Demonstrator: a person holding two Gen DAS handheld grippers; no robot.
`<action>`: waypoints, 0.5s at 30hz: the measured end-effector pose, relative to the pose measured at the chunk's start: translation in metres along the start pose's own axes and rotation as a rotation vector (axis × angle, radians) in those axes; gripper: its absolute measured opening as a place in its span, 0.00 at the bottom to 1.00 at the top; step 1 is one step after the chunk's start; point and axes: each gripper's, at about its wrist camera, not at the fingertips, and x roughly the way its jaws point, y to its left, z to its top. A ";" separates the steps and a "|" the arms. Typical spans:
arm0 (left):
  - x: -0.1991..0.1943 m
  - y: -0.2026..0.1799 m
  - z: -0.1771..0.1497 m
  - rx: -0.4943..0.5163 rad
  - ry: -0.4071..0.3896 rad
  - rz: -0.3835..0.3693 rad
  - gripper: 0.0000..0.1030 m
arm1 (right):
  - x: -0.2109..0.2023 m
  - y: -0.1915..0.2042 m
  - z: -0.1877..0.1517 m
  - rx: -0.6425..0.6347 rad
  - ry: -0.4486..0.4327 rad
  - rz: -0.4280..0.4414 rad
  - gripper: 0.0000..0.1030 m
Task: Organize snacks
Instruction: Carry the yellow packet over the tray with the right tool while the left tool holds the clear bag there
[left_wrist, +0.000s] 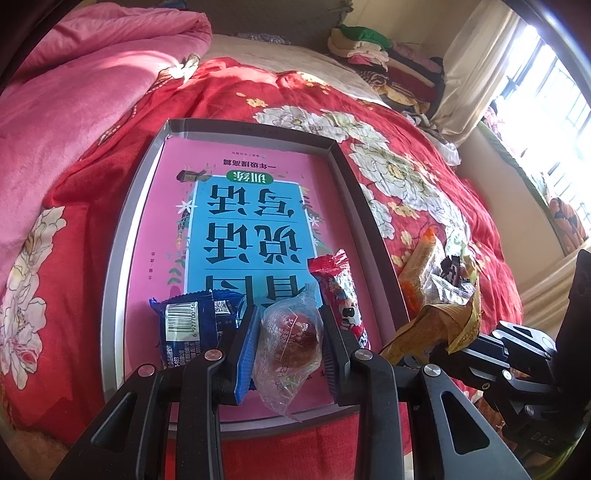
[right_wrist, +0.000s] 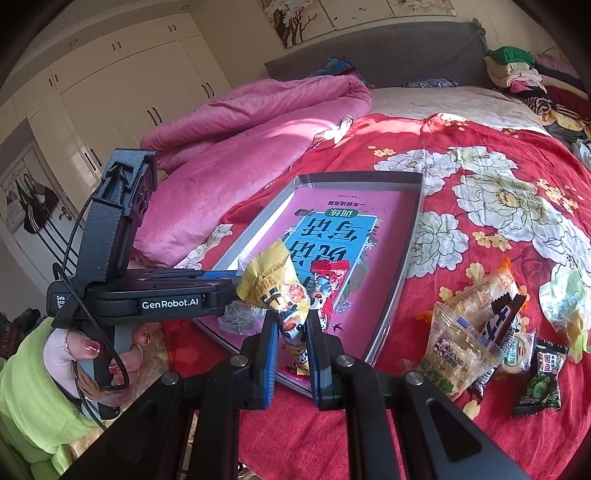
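A shallow grey tray (left_wrist: 122, 221) lined with a pink and blue book cover lies on the red flowered bedspread. My left gripper (left_wrist: 290, 321) is shut on a clear-wrapped brown snack (left_wrist: 291, 332) over the tray's near end. A blue packet (left_wrist: 192, 325) lies to its left and a red stick packet (left_wrist: 340, 291) to its right. My right gripper (right_wrist: 291, 325) is shut on a yellow cartoon-printed packet (right_wrist: 273, 284), held above the tray's near edge (right_wrist: 402, 273). That packet also shows in the left wrist view (left_wrist: 439, 325).
A pile of loose snacks (right_wrist: 476, 325) lies on the bedspread right of the tray, with a green packet (right_wrist: 543, 380) and a pale green one (right_wrist: 561, 299). A pink quilt (right_wrist: 236, 147) is bunched behind left. Folded clothes (left_wrist: 388, 62) are stacked at the far right corner.
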 end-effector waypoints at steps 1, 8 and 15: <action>0.000 0.000 0.000 0.001 -0.001 -0.001 0.32 | 0.001 0.000 0.000 -0.001 0.003 -0.001 0.15; 0.001 0.000 0.000 0.000 0.001 -0.004 0.32 | 0.006 -0.001 -0.001 0.000 0.018 0.001 0.14; 0.004 0.000 0.000 0.001 0.007 -0.014 0.32 | 0.013 -0.004 -0.002 0.011 0.030 -0.014 0.15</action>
